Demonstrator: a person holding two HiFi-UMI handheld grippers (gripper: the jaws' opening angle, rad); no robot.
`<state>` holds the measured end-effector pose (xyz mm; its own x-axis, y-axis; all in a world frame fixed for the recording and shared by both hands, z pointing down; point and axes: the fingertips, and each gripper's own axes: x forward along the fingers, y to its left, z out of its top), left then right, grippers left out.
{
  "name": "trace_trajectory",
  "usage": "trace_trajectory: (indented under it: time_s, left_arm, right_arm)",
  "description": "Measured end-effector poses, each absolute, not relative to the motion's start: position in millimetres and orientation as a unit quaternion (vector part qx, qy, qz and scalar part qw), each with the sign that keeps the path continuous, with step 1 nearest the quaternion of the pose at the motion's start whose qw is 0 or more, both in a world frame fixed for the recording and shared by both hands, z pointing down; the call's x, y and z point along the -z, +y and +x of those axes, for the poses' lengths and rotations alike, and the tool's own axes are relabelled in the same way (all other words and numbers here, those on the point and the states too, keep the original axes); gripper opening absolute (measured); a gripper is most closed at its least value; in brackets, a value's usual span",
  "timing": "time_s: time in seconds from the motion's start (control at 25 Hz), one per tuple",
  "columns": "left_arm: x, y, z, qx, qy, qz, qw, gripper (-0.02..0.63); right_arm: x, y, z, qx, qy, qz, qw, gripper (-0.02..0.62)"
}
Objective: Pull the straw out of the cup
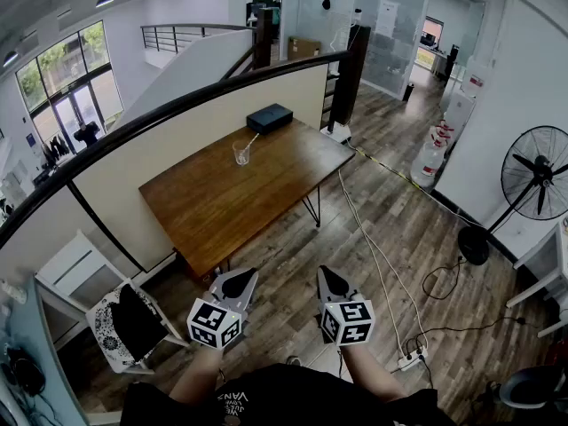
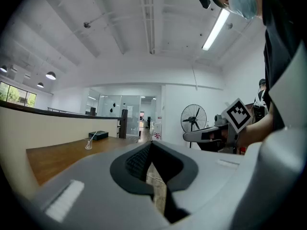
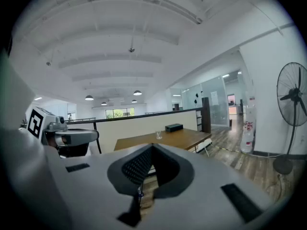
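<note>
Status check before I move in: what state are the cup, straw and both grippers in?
Cup: upright on the table.
Straw: in the cup, leaning.
Left gripper: jaws shut, empty, short of the table.
Right gripper: jaws shut, empty, short of the table.

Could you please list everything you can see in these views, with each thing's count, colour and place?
table: one, brown wood, beside the beige half-wall.
cup: one, clear, on the table's far part.
straw: one, pale, leaning in the cup.
box: one, black, on the table's far corner.
fan: one, black, floor at right.
chair: one, white, lower left of the table.
power strip: one, white, floor, lower right.
left tongs: one, grey, shut and empty, held low.
right tongs: one, grey, shut and empty, held low.
</note>
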<state>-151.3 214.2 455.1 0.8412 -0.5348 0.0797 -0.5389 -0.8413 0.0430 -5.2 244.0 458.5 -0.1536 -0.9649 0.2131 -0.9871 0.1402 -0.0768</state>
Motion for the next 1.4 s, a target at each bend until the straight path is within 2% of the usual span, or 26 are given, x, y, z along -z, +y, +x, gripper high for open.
trace_trajectory:
  time_s: [0.28, 0.6, 0.68, 0.72, 0.76, 0.8, 0.84, 1.4]
  left_arm:
    - [-464, 208, -126, -0.041, -0.287, 0.956, 0.033, 0.011]
    - [-469, 209, -106, -0.038, -0.314, 0.948, 0.035, 0.012]
    - [-472, 209, -104, -0.033, -0.322, 0.945, 0.046, 0.049]
    - [-475, 209, -104, -0.032, -0.327, 0.943, 0.052, 0.093]
    - [-478, 209, -103, -0.033, -0.332, 0.941, 0.057, 0.129]
    - [-481, 208, -102, -0.035, -0.337, 0.939, 0.060, 0.132]
    - [-483, 208, -100, -0.038, -0.340, 0.938, 0.062, 0.132]
    - [-500, 147, -76, -0.052, -0.335, 0.937, 0.080, 0.132]
  right_arm:
    - [-465, 232, 12, -0.098, -0.769, 0.629, 0.062, 0.011]
    - [-466, 219, 25, -0.122, -0.800, 0.587, 0.009, 0.014]
    - [-467, 217, 29, -0.125, -0.802, 0.584, 0.003, 0.015]
    - [-468, 216, 31, -0.128, -0.803, 0.582, 0.002, 0.026]
    - [-471, 215, 33, -0.133, -0.804, 0.579, 0.001, 0.074]
    - [-474, 214, 35, -0.139, -0.805, 0.577, 0.001, 0.143]
    - [-476, 212, 38, -0.144, -0.805, 0.575, 0.001, 0.152]
    - [-489, 159, 68, -0.157, -0.800, 0.579, 0.011, 0.152]
